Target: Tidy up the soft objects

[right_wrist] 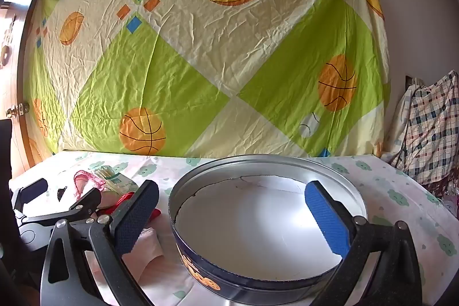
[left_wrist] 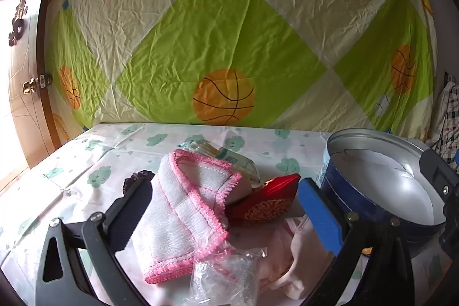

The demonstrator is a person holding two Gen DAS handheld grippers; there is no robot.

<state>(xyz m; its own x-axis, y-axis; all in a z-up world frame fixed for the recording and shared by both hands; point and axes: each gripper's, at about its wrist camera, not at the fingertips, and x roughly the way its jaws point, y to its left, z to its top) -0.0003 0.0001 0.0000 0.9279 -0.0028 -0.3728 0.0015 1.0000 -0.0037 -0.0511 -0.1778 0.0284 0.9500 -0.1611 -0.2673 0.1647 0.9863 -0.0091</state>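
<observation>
— Two grippers hang over a table (right_wrist: pixel 401 185) spread with a cloud-print cloth, both with jaws wide apart and nothing between the pads. What lies under the left gripper (left_wrist: pixel 226 208)?

— A small heap of soft things: a white towel (left_wrist: pixel 183 214) with pink edging, folded and lying between the fingers without touching them; a red pouch (left_wrist: pixel 266 202) with gold pattern just beside it; a pale pink cloth (left_wrist: pixel 298 257) in front; a crumpled clear plastic bag (left_wrist: pixel 226 277) nearest the camera. A pack of tissues (left_wrist: pixel 229 159) sits behind the towel, half covered by it.

— And the right gripper (right_wrist: pixel 229 217)?

— It frames a round blue tin (right_wrist: pixel 258 222), open at the top, white inside, holding nothing. The tin stands just right of the heap. The left gripper itself shows at the left edge of the right wrist view and blocks much of the pile there.

— What surrounds the table?

— A wrinkled sheet (right_wrist: pixel 206 53) in green and cream, printed with basketballs, hangs behind it. A wooden door (left_wrist: pixel 25 88) with a brass knob stands at left; a plaid cloth (right_wrist: pixel 430 128) is bunched at right.

— Anything unclear?

— A dark, frilled object (left_wrist: pixel 137 179) behind the left finger is mostly hidden. The lettering on the tin's wall is cut off by the frame.
</observation>
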